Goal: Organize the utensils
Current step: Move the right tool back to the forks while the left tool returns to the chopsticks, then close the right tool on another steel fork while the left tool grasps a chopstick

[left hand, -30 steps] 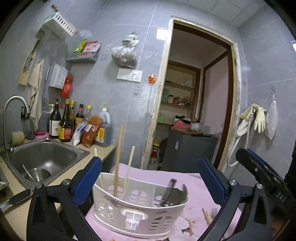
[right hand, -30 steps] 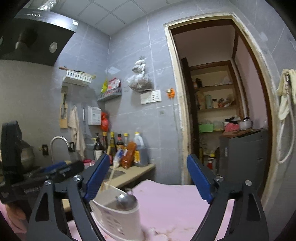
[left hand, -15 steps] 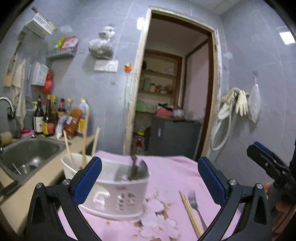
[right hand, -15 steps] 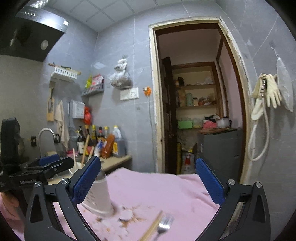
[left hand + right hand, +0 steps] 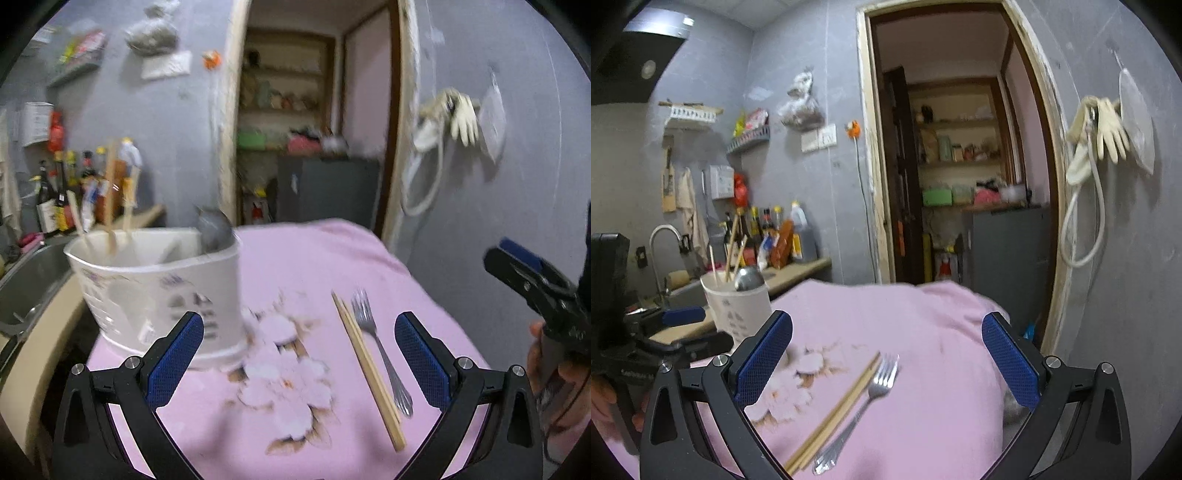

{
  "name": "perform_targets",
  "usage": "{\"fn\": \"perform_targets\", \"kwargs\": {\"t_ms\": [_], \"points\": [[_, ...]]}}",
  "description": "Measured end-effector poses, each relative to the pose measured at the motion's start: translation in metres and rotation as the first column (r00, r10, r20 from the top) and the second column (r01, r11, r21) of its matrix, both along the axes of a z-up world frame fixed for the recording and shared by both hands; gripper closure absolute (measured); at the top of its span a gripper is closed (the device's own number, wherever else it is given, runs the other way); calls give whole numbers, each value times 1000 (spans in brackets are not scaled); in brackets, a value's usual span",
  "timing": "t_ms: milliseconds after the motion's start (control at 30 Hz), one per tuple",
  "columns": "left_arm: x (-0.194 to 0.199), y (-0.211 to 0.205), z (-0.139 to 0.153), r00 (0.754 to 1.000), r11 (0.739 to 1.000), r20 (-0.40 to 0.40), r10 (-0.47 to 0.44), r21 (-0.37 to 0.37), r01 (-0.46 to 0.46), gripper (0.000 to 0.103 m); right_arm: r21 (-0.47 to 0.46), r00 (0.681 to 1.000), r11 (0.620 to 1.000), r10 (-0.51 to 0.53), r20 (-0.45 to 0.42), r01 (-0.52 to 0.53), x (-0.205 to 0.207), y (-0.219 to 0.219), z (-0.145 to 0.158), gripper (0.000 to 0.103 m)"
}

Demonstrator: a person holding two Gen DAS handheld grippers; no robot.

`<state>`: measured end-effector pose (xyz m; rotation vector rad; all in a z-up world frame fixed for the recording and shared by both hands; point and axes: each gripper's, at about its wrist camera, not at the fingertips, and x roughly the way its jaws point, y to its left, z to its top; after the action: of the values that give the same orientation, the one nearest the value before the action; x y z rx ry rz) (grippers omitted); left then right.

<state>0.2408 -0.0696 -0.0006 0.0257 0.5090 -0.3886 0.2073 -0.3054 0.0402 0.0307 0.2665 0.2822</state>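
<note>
Fork (image 5: 380, 347), chopsticks (image 5: 367, 363) now in view; both tongs agape.

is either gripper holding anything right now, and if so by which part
Nothing is held. The left gripper and the right gripper both stand open and empty above the pink cloth; the fork and chopsticks lie untouched on it.

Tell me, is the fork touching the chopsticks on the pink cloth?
Cannot tell: in both wrist views the fork lies right alongside the chopsticks, too blurred to show contact or gap.
</note>
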Motion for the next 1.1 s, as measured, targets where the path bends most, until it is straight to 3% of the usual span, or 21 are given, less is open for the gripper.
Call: {"fn": "perform_targets", "kwargs": {"t_ms": [233, 300, 367, 567, 767, 1000, 1100], "points": [[22, -21, -21, 985, 996, -160, -71, 44, 79, 5, 3, 990, 1000, 12, -143, -11, 23, -8, -14, 0], [32, -26, -28, 973, 993, -211, -97, 45, 108, 16, 3, 982, 1000, 18, -190, -18, 33, -10, -18, 1], [43, -30, -36, 954, 989, -274, -122, 46, 140, 36, -1, 973, 1000, 26, -230, -27, 40, -10, -20, 9], [65, -40, -57, 886, 979, -424, -187, -10, 202, 58, -38, 935, 998, 42, -353, -59, 64, -4, -36, 33], [82, -52, -69, 846, 971, -487, -218, -19, 240, 73, -70, 901, 993, 57, -429, -96, 77, 4, -53, 43], [98, -56, -71, 816, 968, -526, -239, -59, 245, 79, -67, 888, 992, 67, -455, -109, 81, 6, -60, 43], [105, -55, -71, 806, 968, -539, -243, -77, 240, 85, -49, 882, 993, 69, -465, -104, 82, 3, -62, 43]]}}
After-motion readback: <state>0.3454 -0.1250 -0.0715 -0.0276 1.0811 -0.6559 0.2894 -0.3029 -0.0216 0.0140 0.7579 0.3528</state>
